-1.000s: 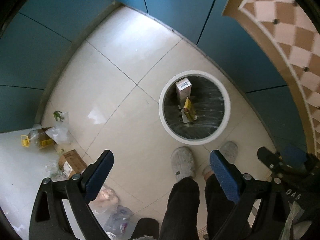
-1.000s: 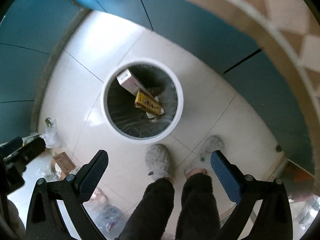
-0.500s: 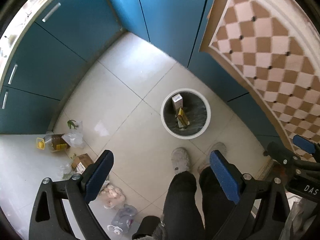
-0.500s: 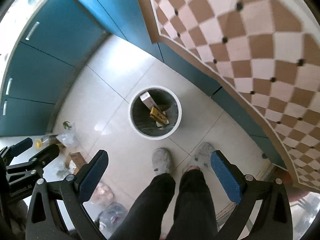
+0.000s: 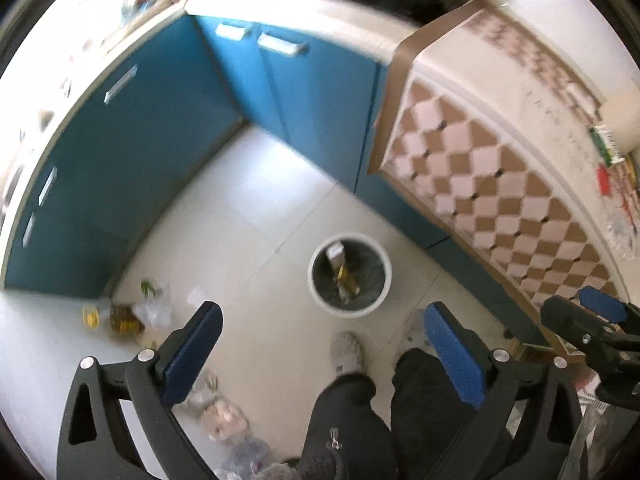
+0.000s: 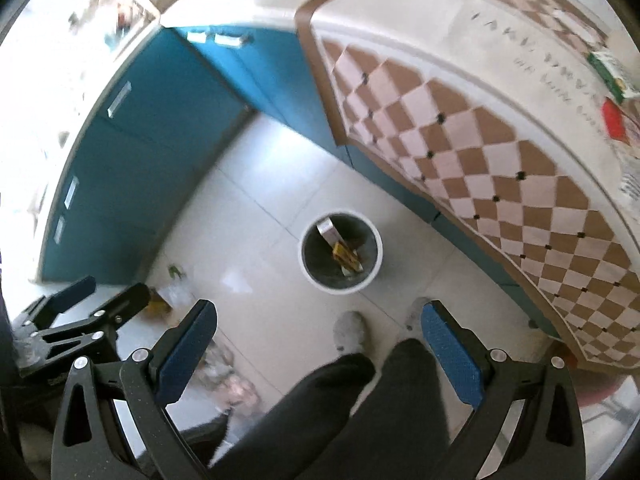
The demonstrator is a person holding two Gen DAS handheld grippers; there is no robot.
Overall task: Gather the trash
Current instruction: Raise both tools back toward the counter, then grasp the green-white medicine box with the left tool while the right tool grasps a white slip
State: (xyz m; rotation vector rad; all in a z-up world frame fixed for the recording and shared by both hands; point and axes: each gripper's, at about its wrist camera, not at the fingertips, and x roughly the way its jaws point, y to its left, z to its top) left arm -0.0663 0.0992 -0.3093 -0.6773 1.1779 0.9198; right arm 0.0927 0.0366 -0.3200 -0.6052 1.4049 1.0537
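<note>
Both grippers are held high above a pale tiled floor (image 5: 248,240), looking down. The left gripper (image 5: 320,356) is spread wide with nothing between its blue pads, and the right gripper (image 6: 316,352) is likewise released and empty. Below and ahead of them a round white trash bin (image 5: 316,296), lined with a dark bag, is seen standing on the floor just in front of the person's grey slippers (image 5: 347,350). Inside the bin a white carton (image 6: 329,232) is leaned upright against the far wall, and a yellow packet (image 6: 346,254) is lodged beside it. Blue cabinets (image 5: 132,184) are seen along the far and left sides, and a checkered brown-and-pink cloth (image 6: 480,152) hangs over the counter at the right. On the floor at the left, well apart from the bin, an oil bottle (image 5: 120,318) with a yellow cap and some clear plastic bags (image 5: 154,312) are gathered; more bagged items (image 5: 224,420) lie nearer the person's dark trouser legs. Both views are somewhat blurred.
</note>
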